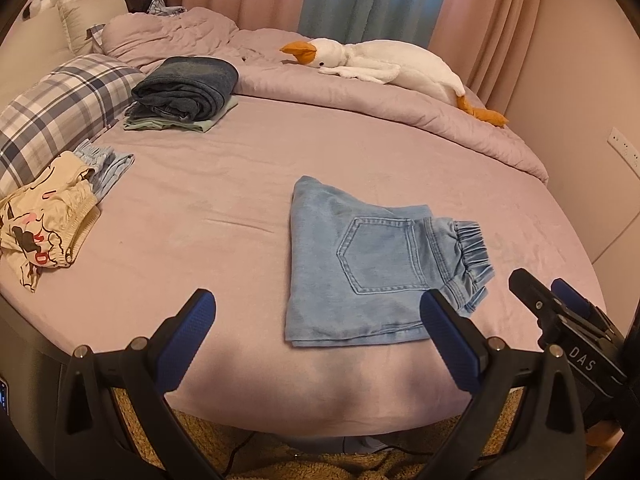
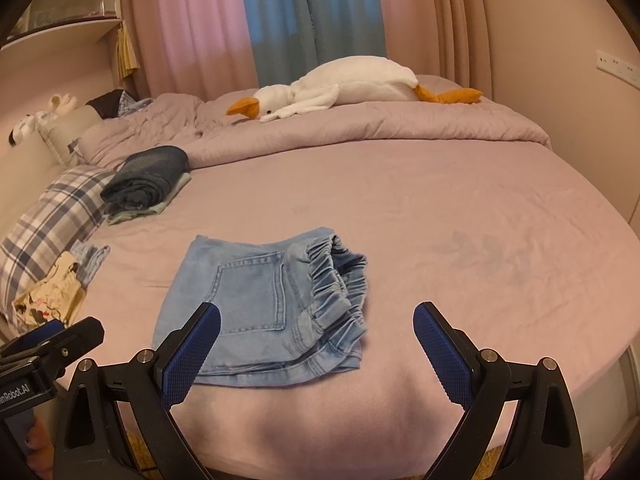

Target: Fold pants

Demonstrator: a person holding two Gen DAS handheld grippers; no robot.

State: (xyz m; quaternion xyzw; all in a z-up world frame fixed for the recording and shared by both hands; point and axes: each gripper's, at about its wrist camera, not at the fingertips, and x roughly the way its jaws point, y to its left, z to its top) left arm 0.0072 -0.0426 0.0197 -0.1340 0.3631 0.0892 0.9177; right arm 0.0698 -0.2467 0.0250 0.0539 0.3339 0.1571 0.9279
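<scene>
Light blue denim pants lie folded into a compact rectangle on the pink bed sheet, back pocket up, elastic waistband at the right. They also show in the right wrist view. My left gripper is open and empty, held near the bed's front edge just left of the pants. My right gripper is open and empty, its fingers spread in front of the pants' near edge. The right gripper also shows in the left wrist view. Nothing is held.
A stack of folded dark jeans on a pale green garment sits at the back left. Unfolded cream patterned and light blue clothes lie at the left by a plaid pillow. A plush goose rests on the rumpled duvet.
</scene>
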